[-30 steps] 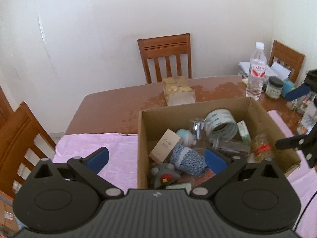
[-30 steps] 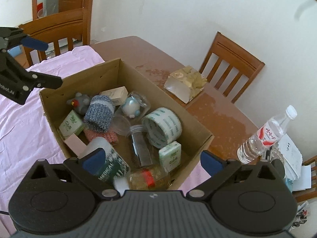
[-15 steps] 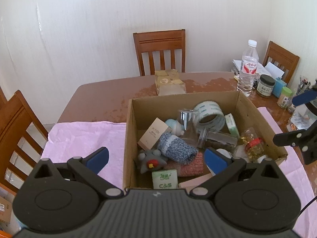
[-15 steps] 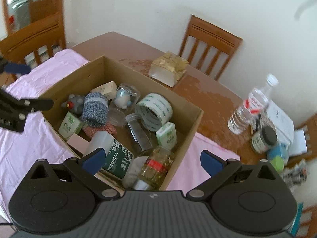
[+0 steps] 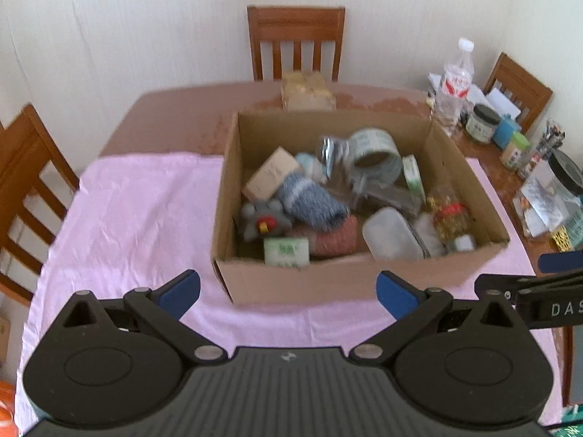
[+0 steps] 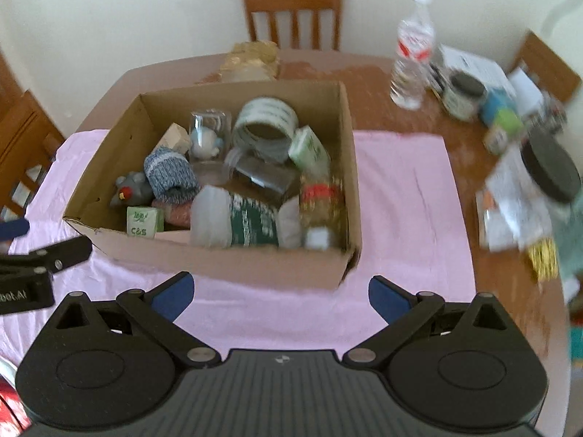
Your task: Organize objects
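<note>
Tongs on the left [image 5: 288, 291] hang spread and empty above the pink cloth [image 5: 138, 211], near the cardboard box [image 5: 328, 284]. Inside, far of both tools, lie a grey plush toy [image 6: 131, 191], a blue knitted sock [image 6: 169, 173] and a tape roll [image 6: 266, 127]. Right tongs [image 6: 280, 295] gape empty too, about equally near the box's near wall.

Both hand-held grippers pulled back from cardboard box [image 5: 328, 280]; whole box now in view.

White walls [image 5: 145, 36], wooden chairs [image 5: 296, 42], brown table [image 5: 175, 116]
</note>
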`<state>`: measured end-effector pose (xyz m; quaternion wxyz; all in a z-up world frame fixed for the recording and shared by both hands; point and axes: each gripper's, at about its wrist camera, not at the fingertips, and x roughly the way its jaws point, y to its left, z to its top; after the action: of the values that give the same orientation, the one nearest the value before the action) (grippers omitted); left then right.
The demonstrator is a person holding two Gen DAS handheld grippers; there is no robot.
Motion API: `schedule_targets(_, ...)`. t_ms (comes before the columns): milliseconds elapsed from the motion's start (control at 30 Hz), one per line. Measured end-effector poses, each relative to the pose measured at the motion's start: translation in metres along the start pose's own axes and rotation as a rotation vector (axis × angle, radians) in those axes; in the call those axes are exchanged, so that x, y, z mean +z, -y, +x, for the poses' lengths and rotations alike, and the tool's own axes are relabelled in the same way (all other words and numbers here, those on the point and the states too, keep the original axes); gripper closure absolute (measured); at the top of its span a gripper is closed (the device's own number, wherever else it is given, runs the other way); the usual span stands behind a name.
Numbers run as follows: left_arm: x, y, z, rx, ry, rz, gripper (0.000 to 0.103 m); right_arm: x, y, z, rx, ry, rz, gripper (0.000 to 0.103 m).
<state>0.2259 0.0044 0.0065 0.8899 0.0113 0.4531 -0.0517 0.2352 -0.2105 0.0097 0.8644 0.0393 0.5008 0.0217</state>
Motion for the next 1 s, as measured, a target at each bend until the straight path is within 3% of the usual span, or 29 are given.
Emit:
schedule_targets(300, 0.009, 0.001, -0.008, -0.030, -0.049, 0.038, 0.001, -0.001, -0.009, -0.016, -0.041, -0.018, 0.088, 0.000)
schedule_targets(567, 0.023, -0.001, -0.013, 0.011, -0.041, 0.060, 0.001, 0.012, -0.018, -0.029, -0.058, 0.023, 0.078, 0.000)
schedule_targets(1000, 0.024, -0.002, -0.011, 0.010, -0.056, 0.033, 0.001, 0.014, -0.020, -0.023, -0.065, 0.006, 0.064, 0.000)
